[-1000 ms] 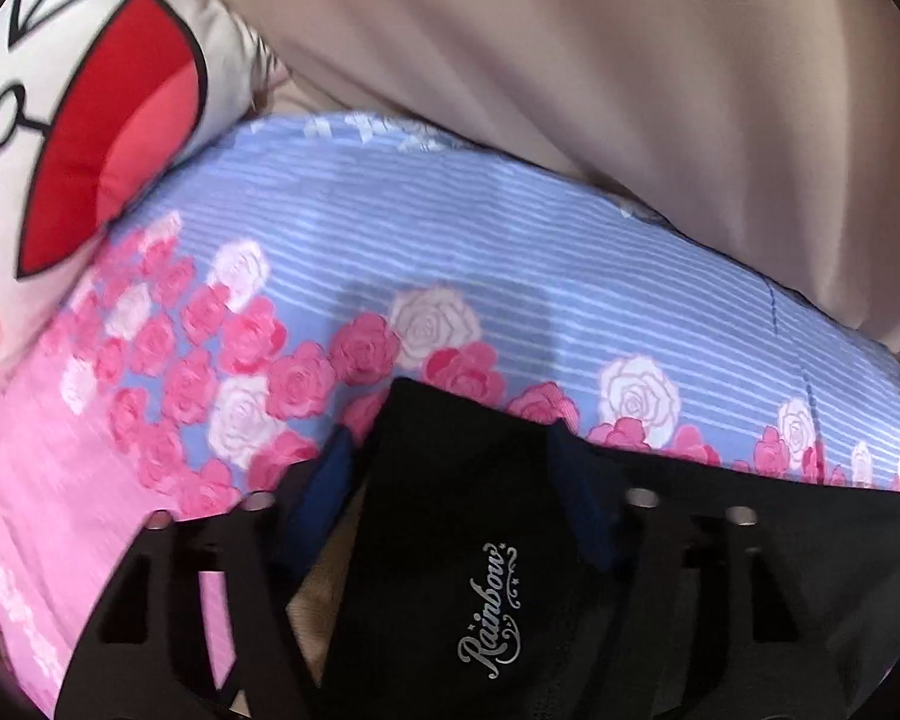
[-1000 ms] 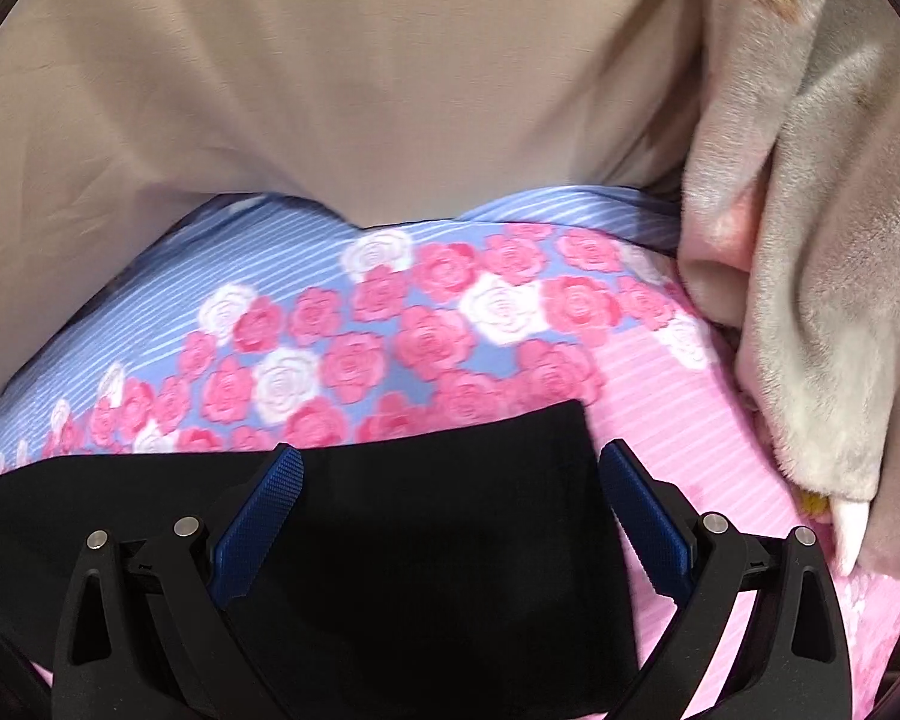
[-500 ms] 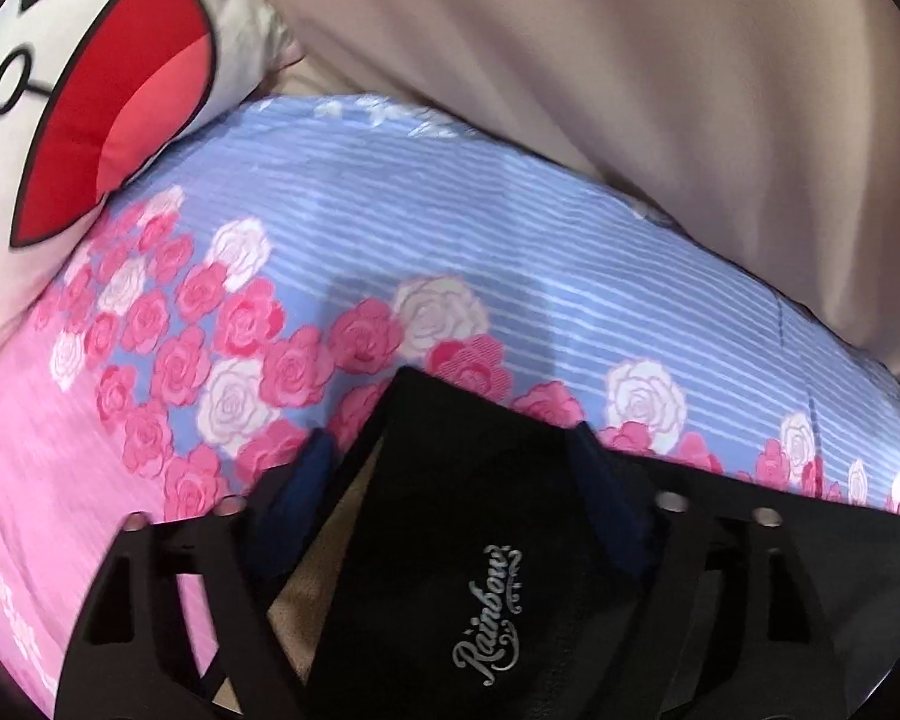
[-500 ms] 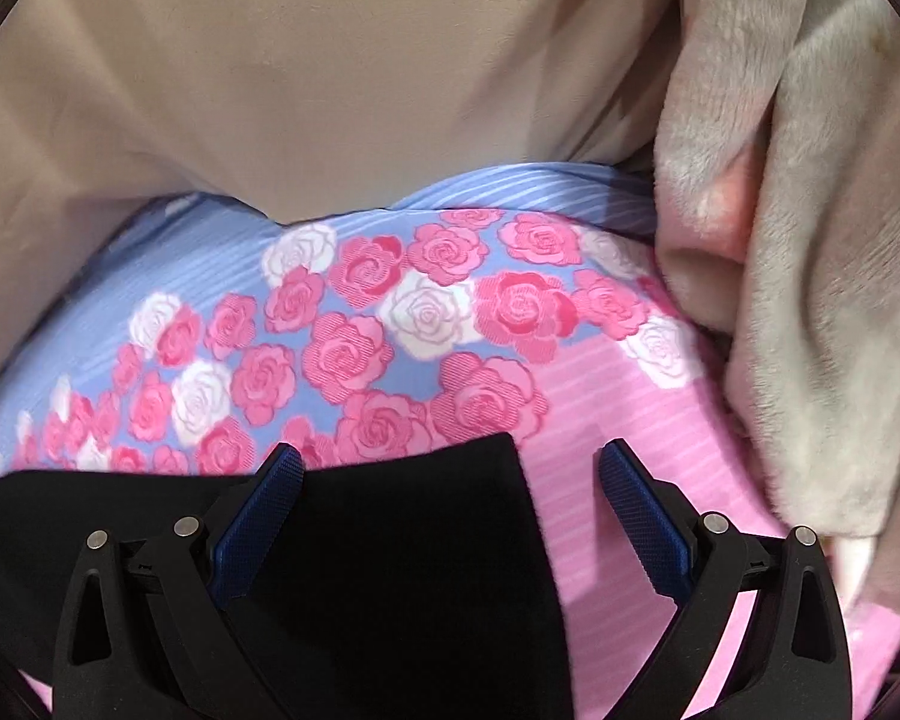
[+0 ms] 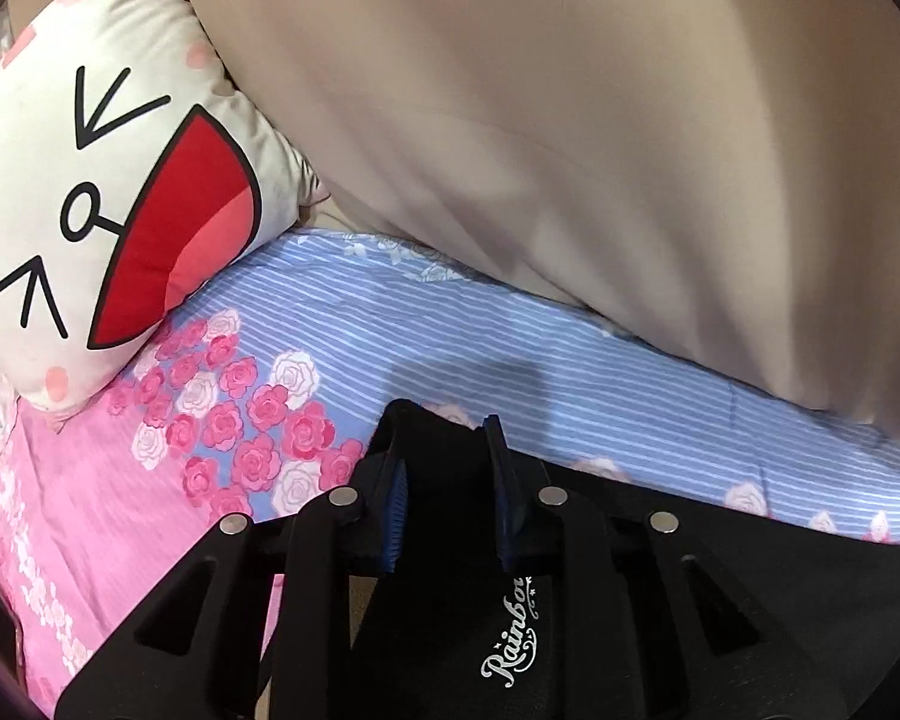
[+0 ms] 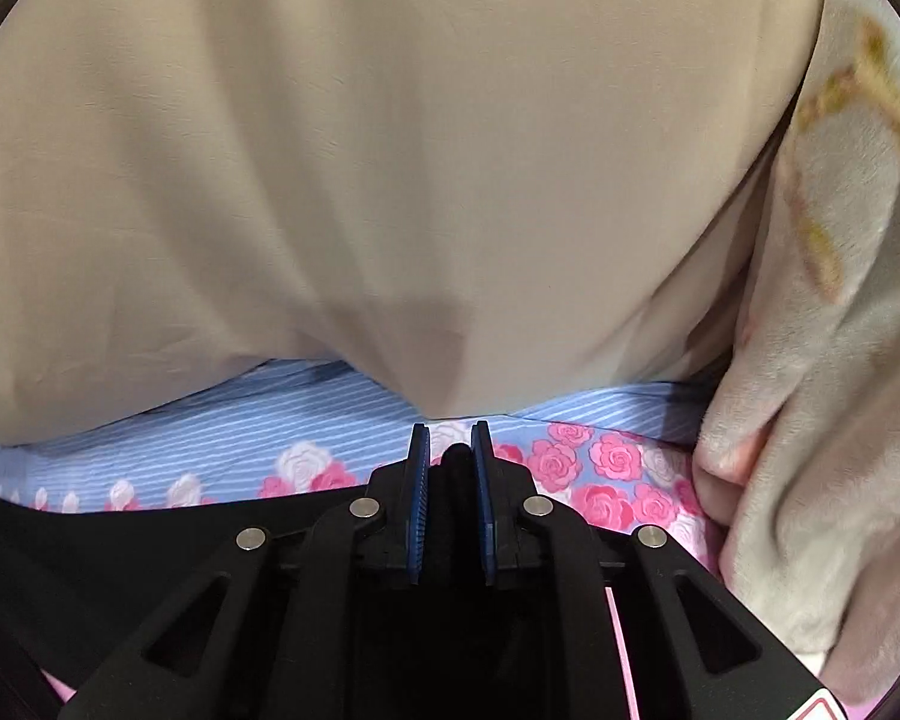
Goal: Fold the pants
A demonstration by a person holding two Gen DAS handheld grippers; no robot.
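Note:
The black pants (image 5: 768, 546), with a white "Rainbow" label, lie on the flowered bedsheet (image 5: 510, 348). In the left wrist view my left gripper (image 5: 444, 456) has its jaws closing, and a bunched corner of the pants' top edge sits pinched between the blue pads. In the right wrist view my right gripper (image 6: 450, 438) is closing too, with a fold of the black pants (image 6: 120, 534) squeezed between its pads and bulging out at the tips. The rest of the pants is hidden under both gripper bodies.
A big beige duvet (image 6: 390, 150) bulges over the far side of the bedsheet (image 6: 240, 420). A white cartoon-face pillow (image 5: 90, 210) lies at the left. A plush cream blanket (image 6: 810, 420) is heaped at the right. A dark flat object (image 5: 3, 630) lies at the lower left.
Both grippers went from wide open around the pants' edge to closed on it. Both have lifted, and the fabric has bunched up between the pads.

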